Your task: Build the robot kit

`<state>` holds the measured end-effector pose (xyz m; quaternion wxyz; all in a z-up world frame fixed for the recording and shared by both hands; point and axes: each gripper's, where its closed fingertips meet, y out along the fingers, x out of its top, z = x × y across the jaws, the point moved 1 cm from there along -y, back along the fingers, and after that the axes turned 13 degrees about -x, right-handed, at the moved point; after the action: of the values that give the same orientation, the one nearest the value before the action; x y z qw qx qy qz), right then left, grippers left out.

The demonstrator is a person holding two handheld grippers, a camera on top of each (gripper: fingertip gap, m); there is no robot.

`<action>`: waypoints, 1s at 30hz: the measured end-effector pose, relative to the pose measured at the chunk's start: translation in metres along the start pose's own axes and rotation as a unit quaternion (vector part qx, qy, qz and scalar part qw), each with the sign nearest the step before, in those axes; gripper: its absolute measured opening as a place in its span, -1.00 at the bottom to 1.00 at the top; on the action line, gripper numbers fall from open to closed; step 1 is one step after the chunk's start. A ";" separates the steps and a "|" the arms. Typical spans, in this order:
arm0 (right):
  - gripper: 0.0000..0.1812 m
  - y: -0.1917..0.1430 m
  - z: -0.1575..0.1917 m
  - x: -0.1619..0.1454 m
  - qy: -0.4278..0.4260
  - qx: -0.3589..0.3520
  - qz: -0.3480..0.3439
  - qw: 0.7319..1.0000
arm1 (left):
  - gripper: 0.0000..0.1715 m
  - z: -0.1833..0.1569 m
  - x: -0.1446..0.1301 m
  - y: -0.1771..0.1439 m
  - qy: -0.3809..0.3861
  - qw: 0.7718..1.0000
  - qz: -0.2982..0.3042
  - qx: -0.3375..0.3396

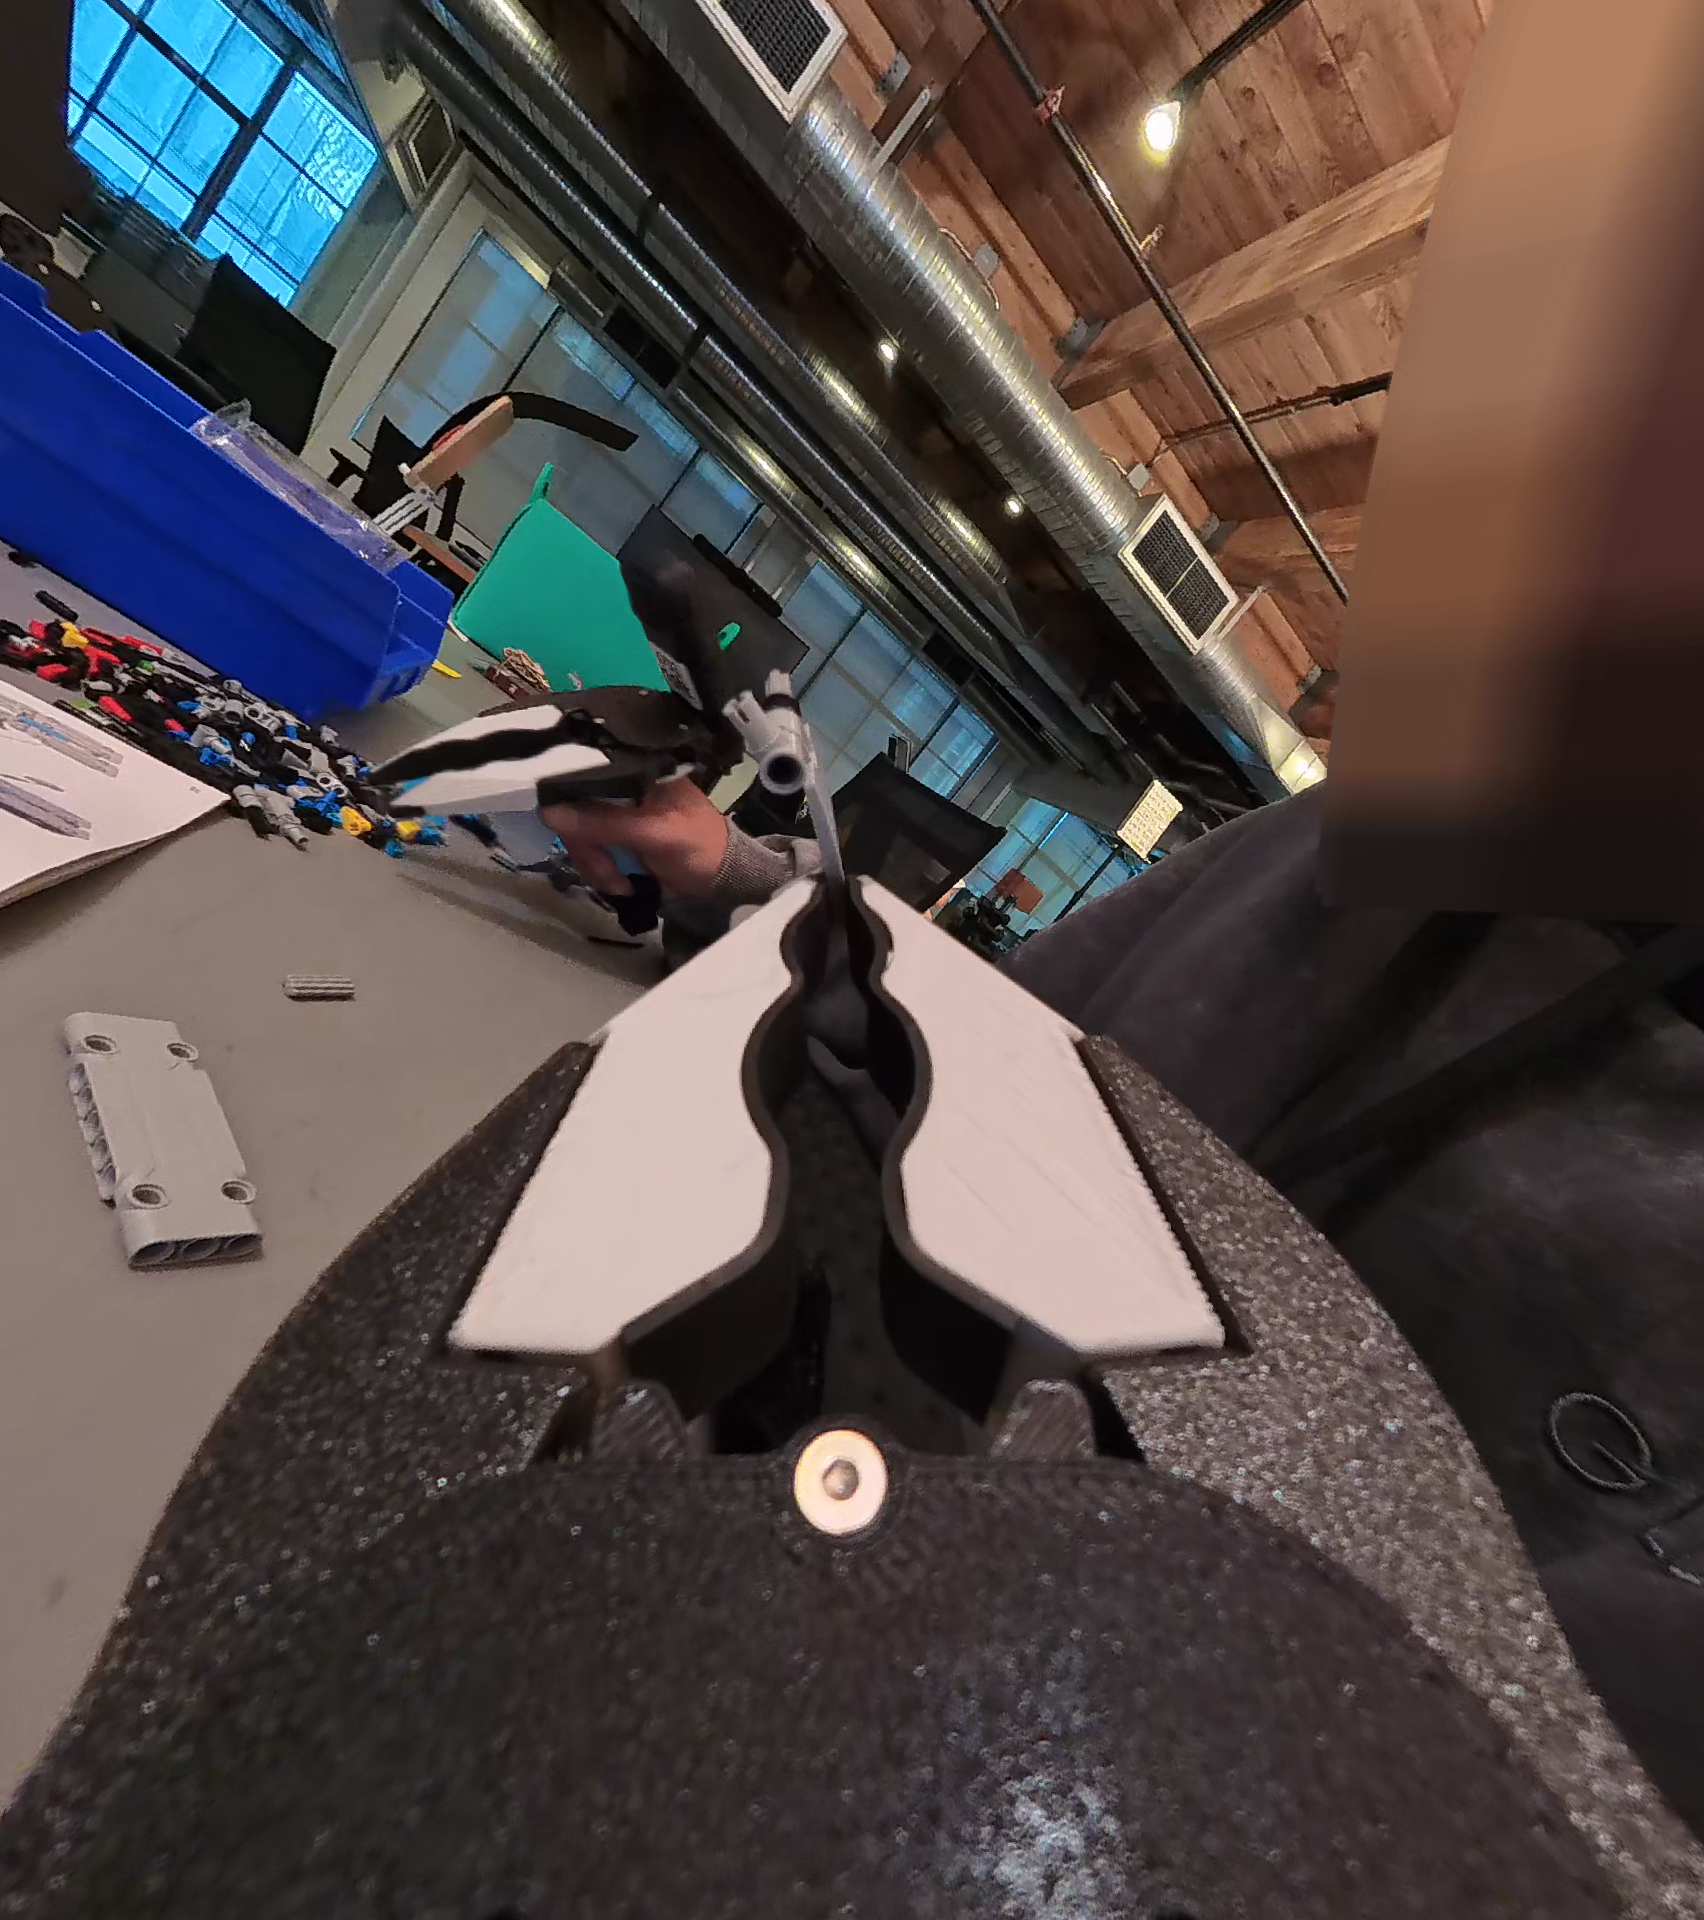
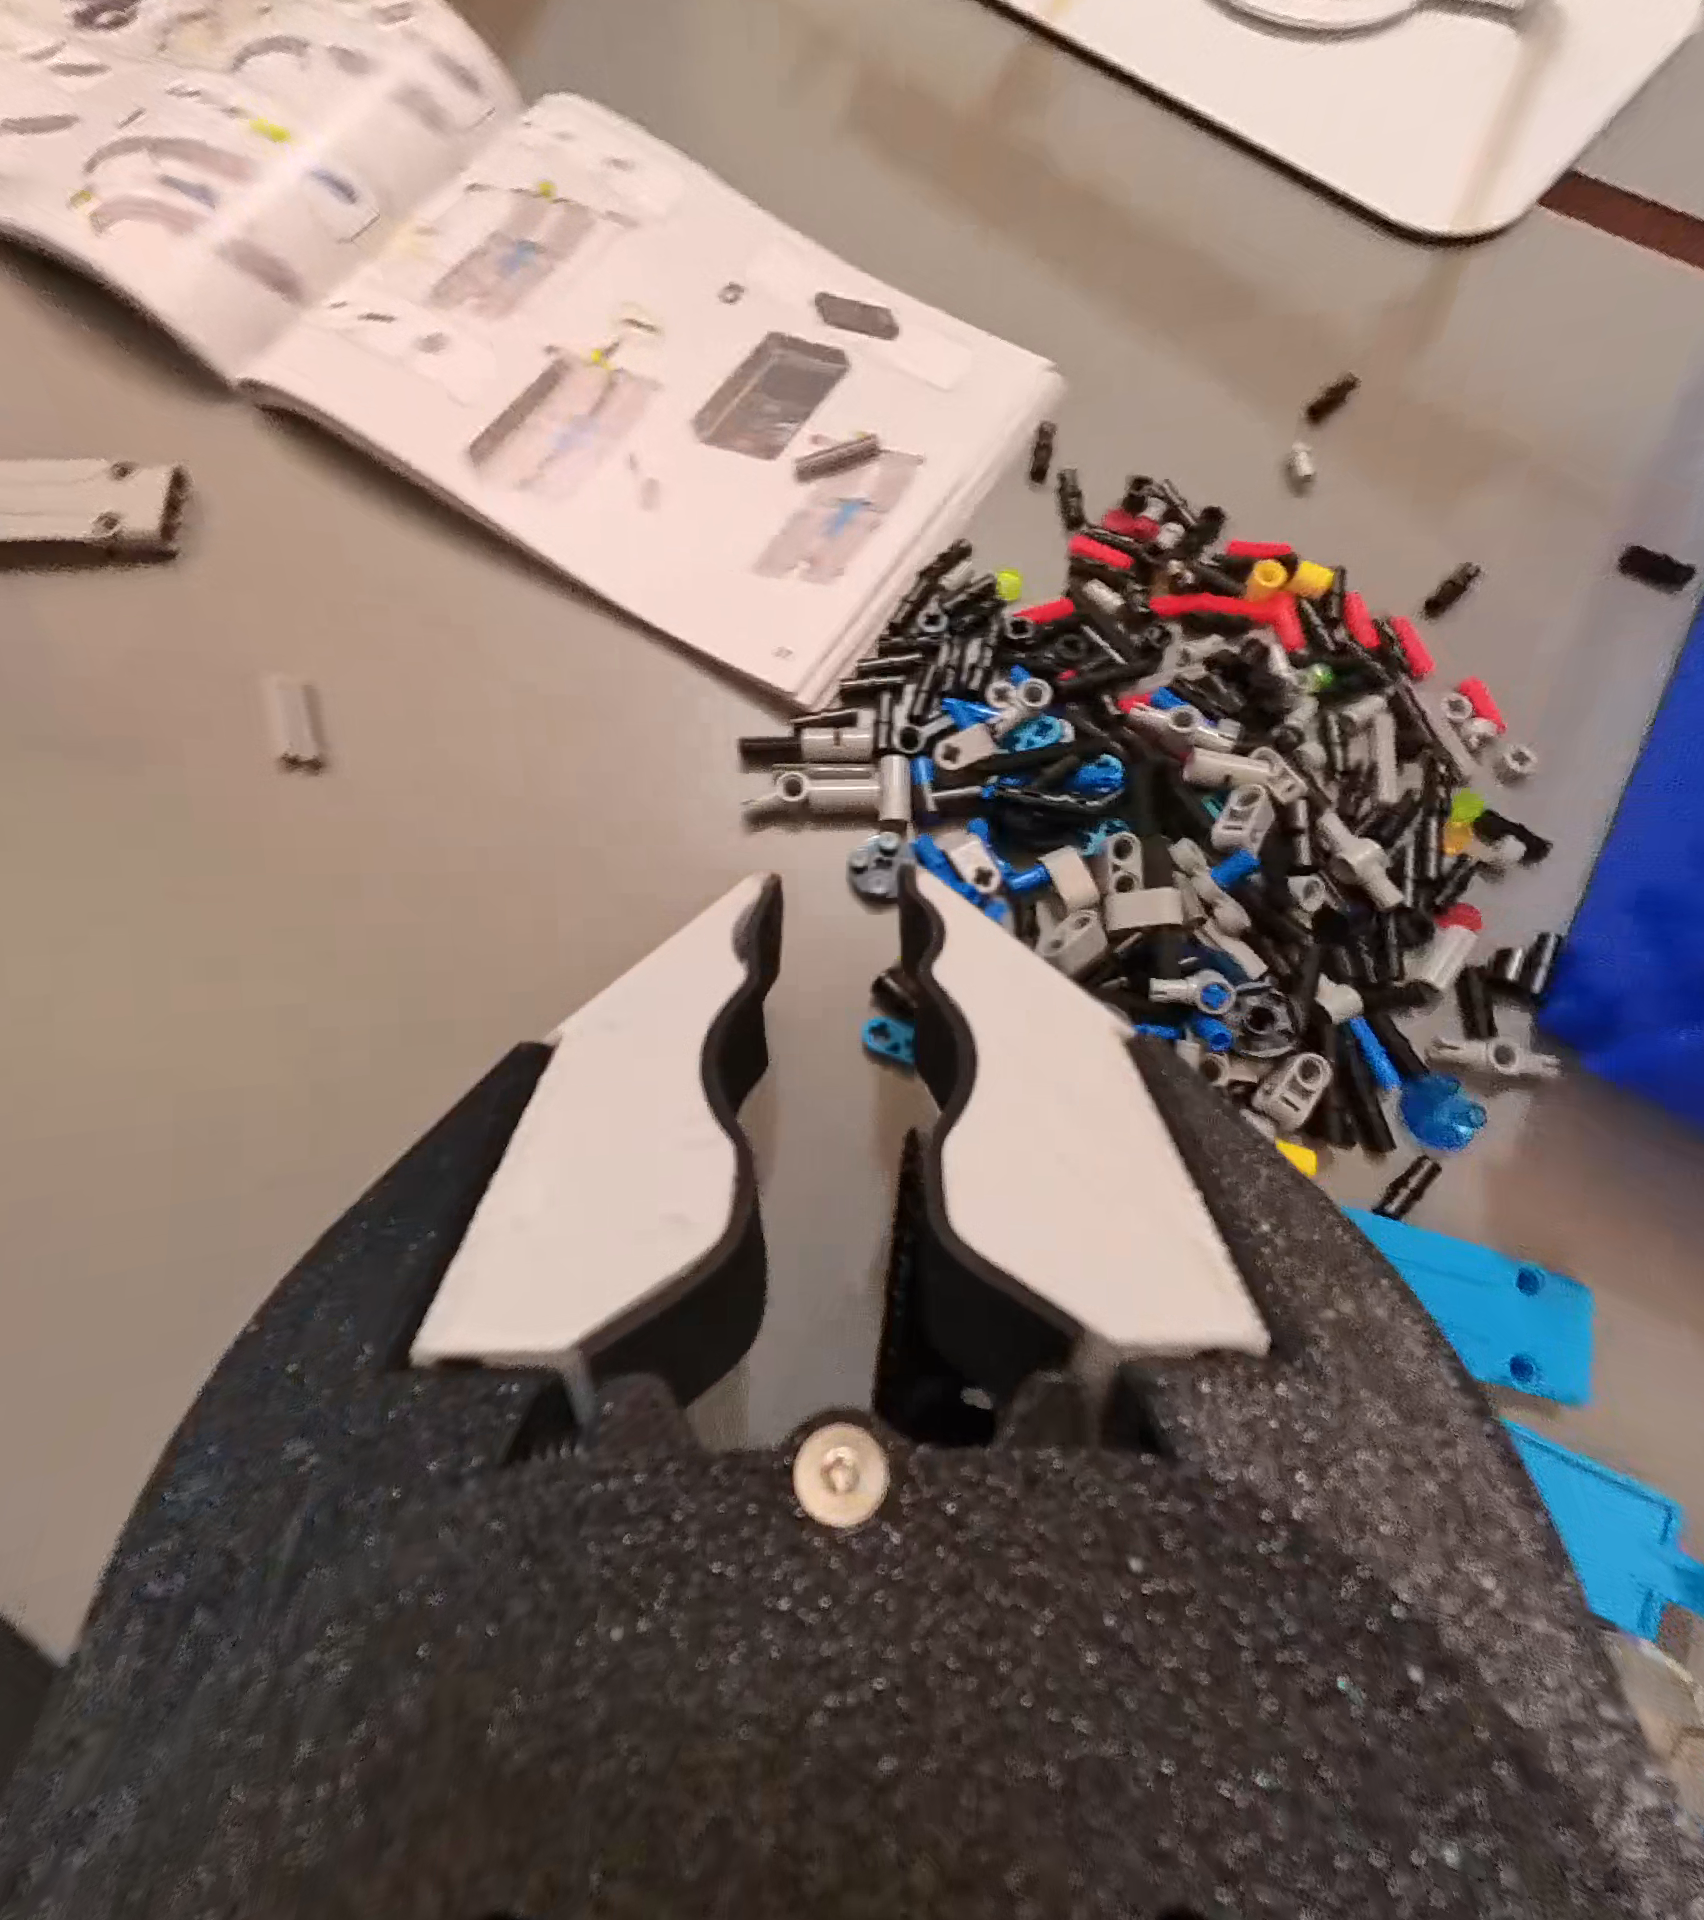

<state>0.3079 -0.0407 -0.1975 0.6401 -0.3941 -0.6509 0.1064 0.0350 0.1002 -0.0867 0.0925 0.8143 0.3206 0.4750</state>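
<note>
Over table: left gripper (image 1: 835, 894) pinching grey rod (image 1: 820, 816); right gripper (image 2: 840, 899) spread beside parts pile (image 2: 1191, 810) edge

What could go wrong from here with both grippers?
The left gripper pinches only the base of a thin grey rod assembly held in the air; it could pivot or slip out. The right gripper, open at the edge of the loose parts pile, could scatter pieces or catch several at once.
</note>
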 end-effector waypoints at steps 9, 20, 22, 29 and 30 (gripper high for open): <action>-0.70 0.020 0.020 0.008 -0.012 0.009 0.003 1.000 | -0.99 0.002 -0.001 0.000 -0.016 1.000 -0.005 -0.005; -0.74 0.021 -0.039 0.006 0.029 -0.073 0.008 0.997 | -0.99 0.002 0.000 0.000 -0.027 1.000 -0.010 -0.010; -0.73 0.026 -0.039 0.008 0.032 -0.066 0.011 0.997 | -0.99 0.002 -0.001 0.001 -0.028 0.999 -0.010 -0.011; -0.64 0.041 -0.038 0.008 0.033 -0.051 0.025 0.998 | -0.99 0.000 -0.001 0.002 -0.026 1.000 -0.009 -0.014; -0.64 0.043 -0.037 0.007 0.037 -0.047 0.027 0.998 | -0.99 0.000 -0.001 0.002 -0.026 1.000 -0.008 -0.014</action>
<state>0.3588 -0.0209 -0.2137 0.6417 -0.4443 -0.6202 0.0783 0.0356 0.0979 -0.0866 0.1160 0.8224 0.3182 0.4571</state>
